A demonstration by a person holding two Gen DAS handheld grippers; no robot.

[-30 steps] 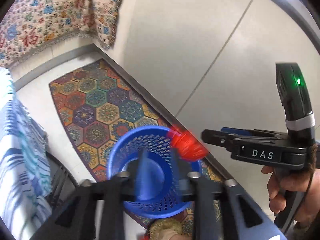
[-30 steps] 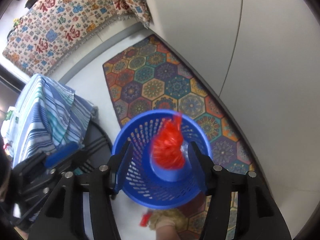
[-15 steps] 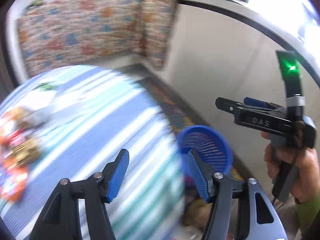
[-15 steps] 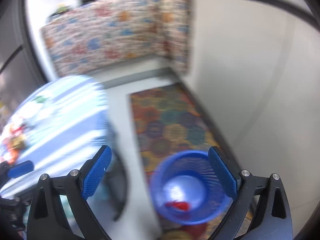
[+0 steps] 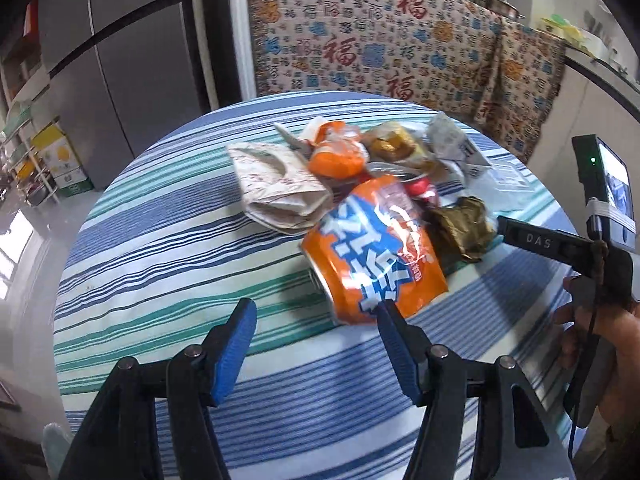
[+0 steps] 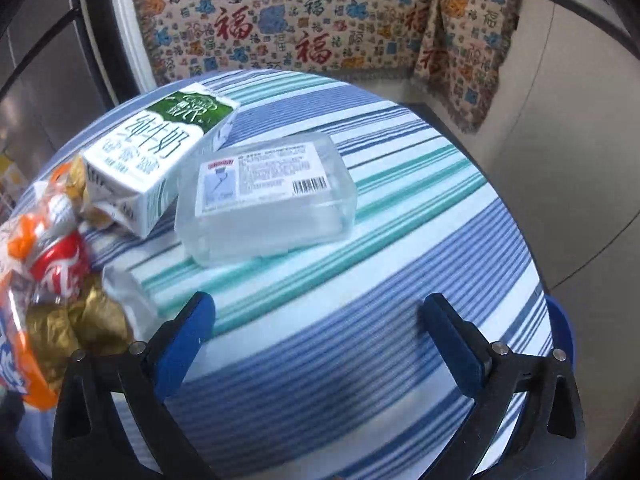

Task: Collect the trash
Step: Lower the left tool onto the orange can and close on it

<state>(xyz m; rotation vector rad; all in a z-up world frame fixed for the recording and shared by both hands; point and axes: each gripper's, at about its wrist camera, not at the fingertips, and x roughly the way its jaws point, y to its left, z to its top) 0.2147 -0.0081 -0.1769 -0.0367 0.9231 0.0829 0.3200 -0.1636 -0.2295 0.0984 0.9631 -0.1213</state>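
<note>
Trash lies heaped on a round surface (image 5: 168, 240) covered in blue, teal and white stripes. Nearest the left gripper (image 5: 314, 322) is an orange snack bag (image 5: 374, 256), its lower corner touching the inner side of one blue pad; jaws spread, holding nothing. Behind the bag sit a crumpled paper wrapper (image 5: 276, 192), an orange wrapper (image 5: 336, 156), gold foil (image 5: 460, 228) and a red can (image 6: 60, 264). In the right wrist view a milk carton (image 6: 160, 156) lies on its side just beside a clear plastic box (image 6: 264, 196), possibly touching it. The right gripper (image 6: 316, 318) hovers near the box, jaws wide apart and empty. A patterned cloth (image 6: 320, 12) hangs beyond.
</note>
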